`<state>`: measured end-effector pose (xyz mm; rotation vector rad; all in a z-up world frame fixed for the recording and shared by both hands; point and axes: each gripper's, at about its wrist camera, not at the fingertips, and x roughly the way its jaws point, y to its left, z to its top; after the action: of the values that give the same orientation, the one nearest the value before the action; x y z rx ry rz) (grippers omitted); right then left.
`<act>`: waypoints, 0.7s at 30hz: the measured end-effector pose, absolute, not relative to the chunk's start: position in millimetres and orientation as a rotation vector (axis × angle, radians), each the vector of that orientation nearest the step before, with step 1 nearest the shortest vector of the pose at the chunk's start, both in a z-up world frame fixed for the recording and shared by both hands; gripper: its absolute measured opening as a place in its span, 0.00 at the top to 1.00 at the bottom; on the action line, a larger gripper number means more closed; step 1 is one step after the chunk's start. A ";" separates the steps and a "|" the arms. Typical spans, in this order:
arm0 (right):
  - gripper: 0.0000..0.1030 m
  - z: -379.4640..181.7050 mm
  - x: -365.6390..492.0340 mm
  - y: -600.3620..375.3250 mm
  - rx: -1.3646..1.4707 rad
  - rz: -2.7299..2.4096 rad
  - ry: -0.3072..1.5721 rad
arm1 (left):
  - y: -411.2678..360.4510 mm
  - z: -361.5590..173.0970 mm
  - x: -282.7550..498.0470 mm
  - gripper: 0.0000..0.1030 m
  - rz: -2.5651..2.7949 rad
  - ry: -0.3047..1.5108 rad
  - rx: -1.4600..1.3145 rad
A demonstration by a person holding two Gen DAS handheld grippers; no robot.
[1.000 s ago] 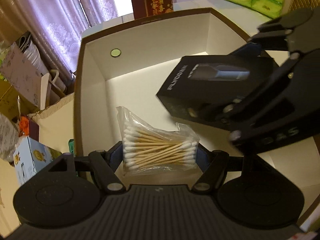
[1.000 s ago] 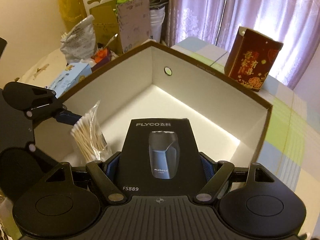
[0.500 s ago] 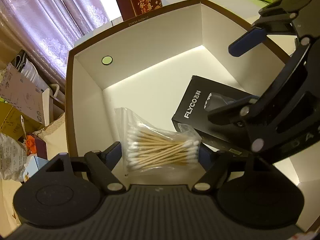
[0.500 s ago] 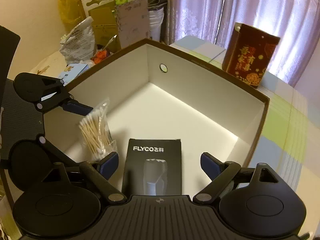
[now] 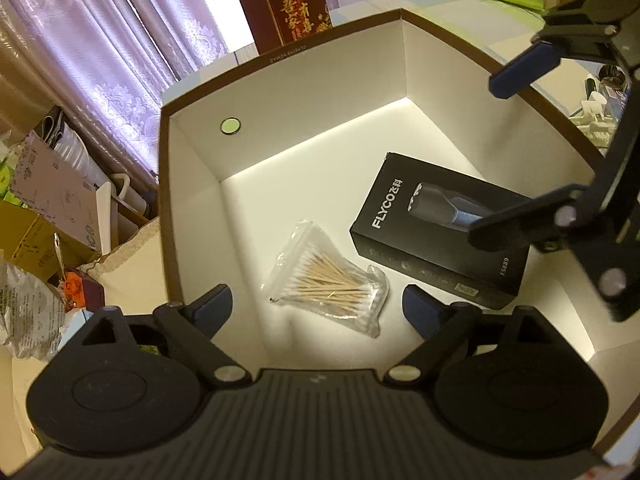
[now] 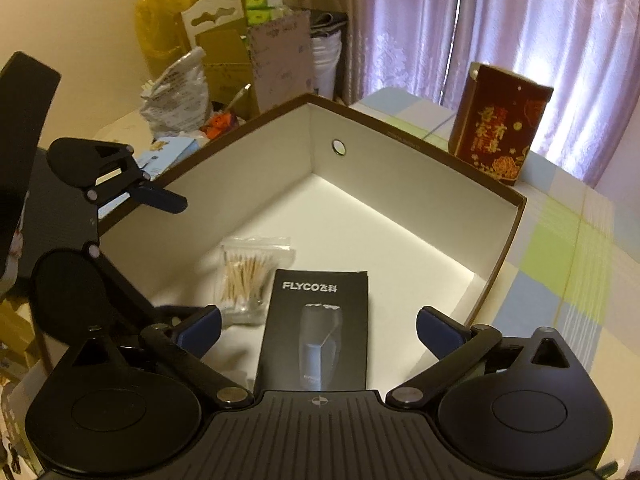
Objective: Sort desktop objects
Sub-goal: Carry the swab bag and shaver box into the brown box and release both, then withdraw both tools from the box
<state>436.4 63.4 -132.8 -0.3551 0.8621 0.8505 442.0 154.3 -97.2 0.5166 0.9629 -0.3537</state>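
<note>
Left wrist view looked down into the large white-walled cardboard box with a brown rim [image 5: 280, 92], where the clear plastic bag of wooden cotton swabs [image 5: 326, 282] lay flat on the white floor. The left gripper [image 5: 316, 310] hung above the bag with its blue-padded fingers spread wide, holding nothing. Just beside the bag, perhaps touching its edge though the angle made that hard to judge, lay the black rectangular FLYCO shaver carton [image 5: 436, 240], face up on the box floor. The right gripper [image 5: 496, 156] reached in from the side above the carton, its fingers likewise far apart and empty.

From the right wrist view, the shaver carton [image 6: 320, 320] lay between and below the right gripper's [image 6: 318, 330] parted fingers, with the swab bag [image 6: 248, 276] next to it on the left and the left gripper [image 6: 170, 256] over the box's near-left wall. Outside the box, a dark red gift carton with gold lettering [image 6: 500, 124] stood upright on the checked tablecloth [image 6: 568, 240], before the mauve curtains [image 6: 520, 20].
</note>
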 end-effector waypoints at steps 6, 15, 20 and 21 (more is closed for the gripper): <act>0.02 -121.5 417.7 50.9 -0.327 0.864 0.843 | 160.8 -84.1 428.5 0.11 -0.329 0.957 0.456; 0.02 -104.7 390.2 29.6 -0.291 0.850 0.830 | 164.9 -53.5 396.0 0.09 -0.240 0.952 0.323; 0.02 -96.8 373.6 18.6 -0.269 0.843 0.822 | 161.2 -33.5 375.2 0.08 -0.208 0.924 0.273; 0.02 -95.5 370.7 16.3 -0.265 0.841 0.820 | 160.3 -30.5 371.8 0.08 -0.203 0.918 0.266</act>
<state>370.7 16.3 -95.5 -0.2647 0.8204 0.8409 371.8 160.3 -30.5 0.2665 0.9182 -0.2028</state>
